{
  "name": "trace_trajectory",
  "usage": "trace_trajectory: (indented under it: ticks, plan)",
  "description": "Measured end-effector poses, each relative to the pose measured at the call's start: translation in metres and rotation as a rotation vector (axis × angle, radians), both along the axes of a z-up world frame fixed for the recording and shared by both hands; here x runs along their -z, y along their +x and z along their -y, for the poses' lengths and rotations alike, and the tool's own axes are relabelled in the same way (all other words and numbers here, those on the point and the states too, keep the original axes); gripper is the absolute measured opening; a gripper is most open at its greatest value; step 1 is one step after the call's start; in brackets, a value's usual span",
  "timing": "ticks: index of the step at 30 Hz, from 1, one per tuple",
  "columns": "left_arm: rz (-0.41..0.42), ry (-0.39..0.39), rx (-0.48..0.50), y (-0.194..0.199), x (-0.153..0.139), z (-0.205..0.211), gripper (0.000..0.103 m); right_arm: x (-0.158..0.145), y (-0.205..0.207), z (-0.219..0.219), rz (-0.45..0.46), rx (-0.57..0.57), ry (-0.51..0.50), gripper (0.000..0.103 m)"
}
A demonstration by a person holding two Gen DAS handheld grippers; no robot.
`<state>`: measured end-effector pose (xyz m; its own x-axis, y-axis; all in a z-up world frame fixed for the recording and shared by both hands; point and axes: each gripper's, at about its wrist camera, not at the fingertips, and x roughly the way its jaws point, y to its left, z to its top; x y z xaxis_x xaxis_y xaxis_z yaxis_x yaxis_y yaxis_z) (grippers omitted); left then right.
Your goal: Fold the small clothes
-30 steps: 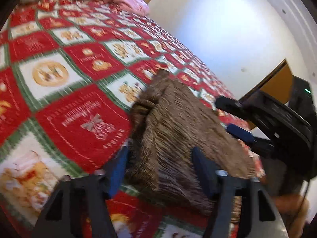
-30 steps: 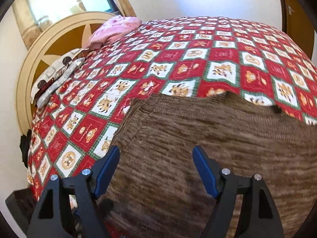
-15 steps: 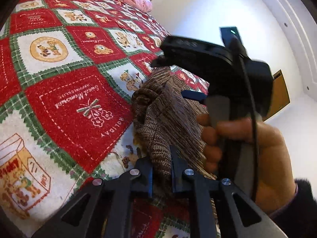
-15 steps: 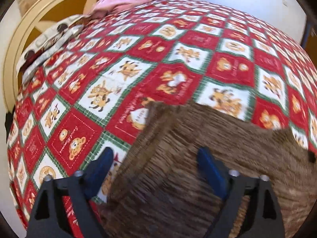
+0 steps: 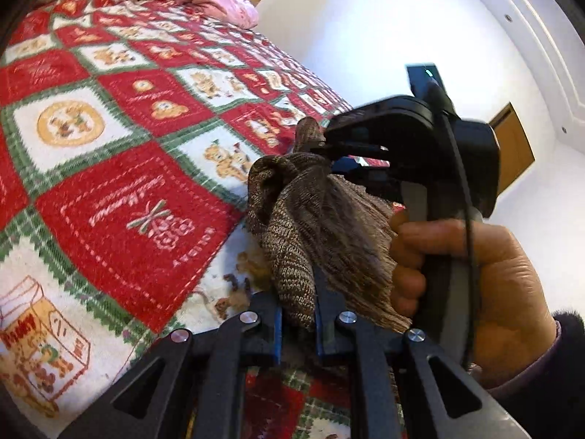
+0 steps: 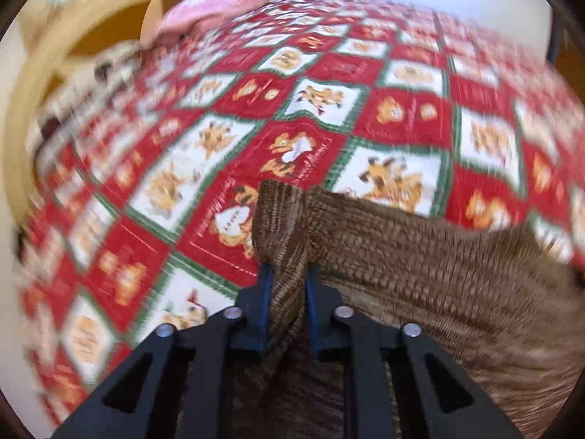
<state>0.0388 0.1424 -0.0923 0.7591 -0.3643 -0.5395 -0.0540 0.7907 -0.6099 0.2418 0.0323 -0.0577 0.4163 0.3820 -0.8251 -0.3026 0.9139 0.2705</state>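
A brown knit garment (image 5: 303,219) lies on a bed covered by a red, white and green teddy-bear quilt (image 5: 120,168), near the quilt's edge closest to both cameras. The left claw (image 5: 298,323) is clenched on a bunched fold of the knit, which rises from between its blue pads. The right claw (image 6: 287,292) has just closed and now pinches a raised corner of the same garment (image 6: 420,256); the rest of the cloth spreads to the right of that corner, over the quilt. In the left wrist view, the person's hand (image 5: 486,278) grips the right claw's black handle just right of the garment. A pink pillow (image 5: 219,3) sits at the far end of the quilt, by the curved wooden headboard (image 6: 73,66). The right wrist view is motion-blurred.
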Motion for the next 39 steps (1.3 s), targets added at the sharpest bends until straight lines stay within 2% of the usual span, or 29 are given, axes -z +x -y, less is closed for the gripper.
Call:
trace_trajectory:
  ticks: [3,8,14,19,22,27,30,36,37,39]
  plan:
    - [0.081,0.079,0.043,-0.003,-0.023,0.012,0.011,-0.012,-0.005,0.021,-0.007,0.009,0.125,0.014]
    - [0.216,0.2,0.18,-0.011,-0.066,0.057,0.011,-0.048,-0.02,0.061,0.059,0.045,0.213,0.014]
    - [0.329,0.245,0.325,-0.02,-0.097,0.105,0.011,-0.083,-0.041,0.153,0.114,0.133,0.293,0.014]
    - [0.394,0.283,0.47,-0.031,-0.104,0.162,0.011,-0.088,-0.065,0.238,0.138,0.216,0.336,0.014]
    - [0.396,0.294,0.565,-0.033,-0.098,0.2,0.011,-0.079,-0.077,0.272,0.142,0.253,0.292,0.014]
    - [0.382,0.366,0.685,-0.044,-0.078,0.257,0.011,-0.044,-0.092,0.323,0.096,0.342,0.296,0.014]
    - [0.342,0.4,0.712,-0.045,-0.062,0.277,0.011,-0.027,-0.096,0.349,0.066,0.376,0.308,0.014]
    - [0.303,0.483,0.726,-0.047,-0.049,0.305,0.011,0.0,-0.086,0.367,0.029,0.372,0.321,0.014]
    - [0.287,0.498,0.731,-0.053,-0.049,0.308,0.014,0.003,-0.084,0.369,0.024,0.383,0.305,0.015]
    - [0.254,0.515,0.778,-0.055,-0.045,0.31,0.019,0.006,-0.086,0.374,0.017,0.402,0.297,0.025]
